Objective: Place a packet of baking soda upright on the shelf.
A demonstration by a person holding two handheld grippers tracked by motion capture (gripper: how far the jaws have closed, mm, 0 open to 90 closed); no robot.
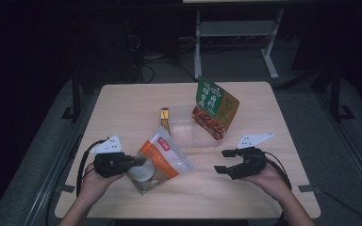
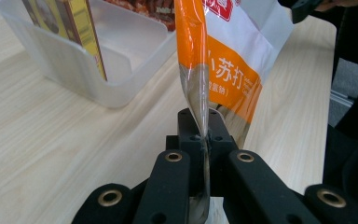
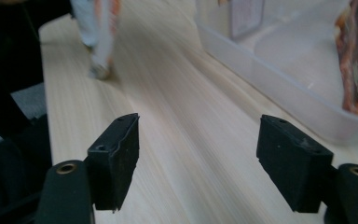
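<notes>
An orange and white snack bag (image 1: 159, 159) hangs tilted just above the table's front left, and my left gripper (image 1: 140, 162) is shut on its edge. In the left gripper view the bag's sealed edge (image 2: 200, 93) is pinched between the two black jaws of the left gripper (image 2: 204, 135). My right gripper (image 1: 225, 161) is held over the front right of the table with its jaws apart and nothing between them. In the right gripper view the right gripper (image 3: 198, 154) has bare wood between its jaws, and the bag (image 3: 103, 32) is blurred at the upper left.
A clear plastic tub (image 1: 184, 136) sits mid-table. A green and red snack bag (image 1: 215, 108) leans in it at the right, and a small yellow box (image 1: 165, 117) stands at its left wall. The tub's wall (image 3: 279, 88) lies close ahead of the right gripper.
</notes>
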